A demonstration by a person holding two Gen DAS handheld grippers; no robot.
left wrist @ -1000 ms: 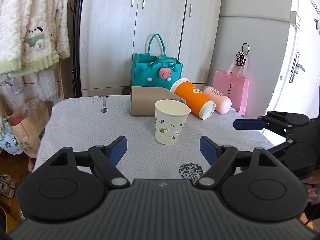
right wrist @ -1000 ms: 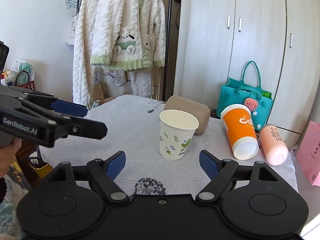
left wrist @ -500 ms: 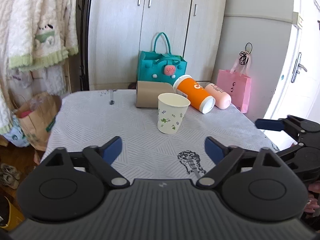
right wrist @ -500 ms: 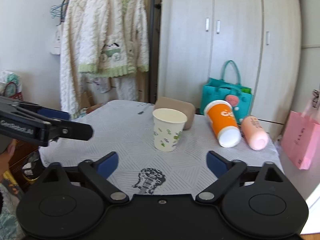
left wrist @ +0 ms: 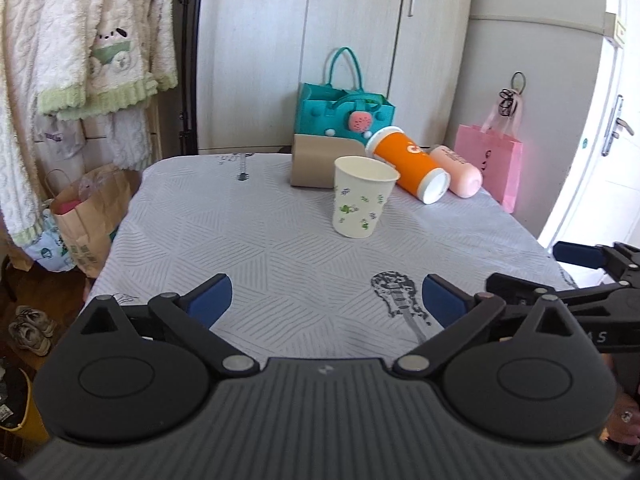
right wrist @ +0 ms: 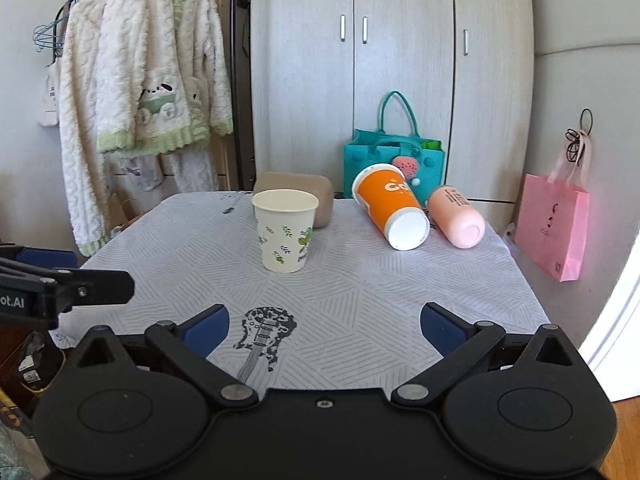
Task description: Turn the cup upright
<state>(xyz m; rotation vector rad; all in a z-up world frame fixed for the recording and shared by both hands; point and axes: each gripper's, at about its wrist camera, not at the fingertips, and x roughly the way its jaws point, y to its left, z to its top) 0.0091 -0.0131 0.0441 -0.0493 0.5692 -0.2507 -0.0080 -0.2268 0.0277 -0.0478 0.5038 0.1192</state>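
A white paper cup with green leaf prints [left wrist: 363, 197] stands upright, mouth up, on the patterned tablecloth [left wrist: 260, 240]; it also shows in the right wrist view [right wrist: 285, 230]. My left gripper [left wrist: 326, 300] is open and empty near the table's front edge, well short of the cup. My right gripper [right wrist: 324, 324] is open and empty, also back from the cup. The right gripper shows at the right edge of the left wrist view [left wrist: 592, 268], and the left gripper at the left edge of the right wrist view [right wrist: 60, 280].
An orange cup [right wrist: 390, 206] and a pink bottle [right wrist: 456, 216] lie on their sides behind the paper cup. A tan box [right wrist: 296, 194] sits behind it. A teal bag [right wrist: 394, 156] and pink bag [right wrist: 554, 224] stand beyond the table. Clothes [right wrist: 152, 80] hang at left.
Both grippers have drawn back from the upright cup toward the table's front edge. Both stay open. The cup has not moved.
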